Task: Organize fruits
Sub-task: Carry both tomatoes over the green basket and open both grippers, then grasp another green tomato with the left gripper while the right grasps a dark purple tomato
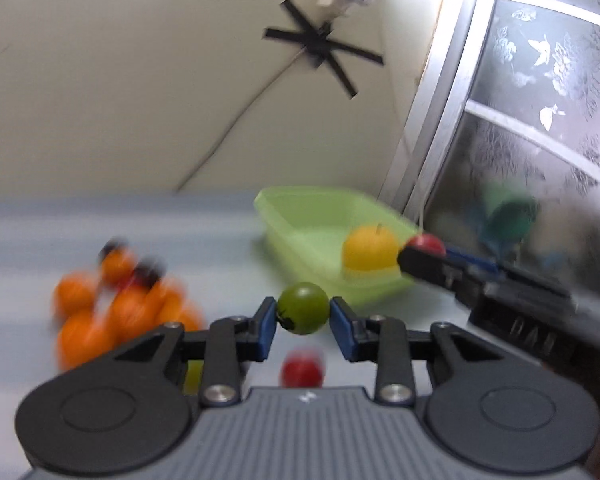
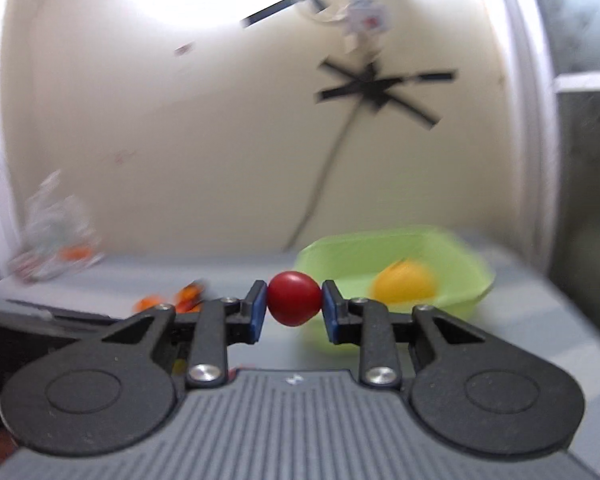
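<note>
The left gripper [image 1: 303, 310] squeezes a small round green fruit [image 1: 302, 307] up in the air, and the right gripper [image 2: 294, 300] squeezes a small round red fruit [image 2: 294, 298] near the green tub [image 2: 472, 280], where a yellow fruit [image 2: 404, 282] already sits. Both little fruits look smooth, shiny and light, so I think they could slip or squash; holding them gently across the fat middle seems best. Bumpy oranges [image 1: 112, 316] lie piled on the table [image 1: 28, 240].
</note>
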The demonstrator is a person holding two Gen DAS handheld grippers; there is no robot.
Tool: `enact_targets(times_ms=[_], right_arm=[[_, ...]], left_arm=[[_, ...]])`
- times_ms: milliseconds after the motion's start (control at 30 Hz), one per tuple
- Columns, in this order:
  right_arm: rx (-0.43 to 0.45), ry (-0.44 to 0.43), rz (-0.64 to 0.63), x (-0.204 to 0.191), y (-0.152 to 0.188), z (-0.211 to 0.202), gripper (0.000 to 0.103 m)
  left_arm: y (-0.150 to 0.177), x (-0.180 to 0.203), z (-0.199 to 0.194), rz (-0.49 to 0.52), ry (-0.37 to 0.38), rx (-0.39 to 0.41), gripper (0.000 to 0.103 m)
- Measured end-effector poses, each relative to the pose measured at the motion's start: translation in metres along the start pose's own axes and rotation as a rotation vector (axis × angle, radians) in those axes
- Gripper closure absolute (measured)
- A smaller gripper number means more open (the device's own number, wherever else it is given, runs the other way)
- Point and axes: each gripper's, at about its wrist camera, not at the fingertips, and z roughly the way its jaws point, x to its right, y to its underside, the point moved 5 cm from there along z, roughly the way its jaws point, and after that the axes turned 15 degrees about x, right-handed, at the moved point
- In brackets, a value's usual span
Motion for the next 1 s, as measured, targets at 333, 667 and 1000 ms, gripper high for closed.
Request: enact_targets(times_ms=[333, 667, 1000], right_arm=[[-0.02, 0.043, -0.115, 0.029, 0.022, 0.047, 0.071], [0.004, 0.054, -0.157, 0.024, 0.03, 0.047, 0.056], [0.028, -0.032, -0.022, 0.009, 0.024, 0.01, 0.066]], left_arm=[[-0.015, 0.009, 0.088, -0.037, 0.03, -0.057, 0.073], [-0.018, 0.005, 0.093, -0.055, 0.013, -0.05, 0.063], [-0.015, -0.073, -0.042, -0.149, -0.13, 0.069, 0.063]])
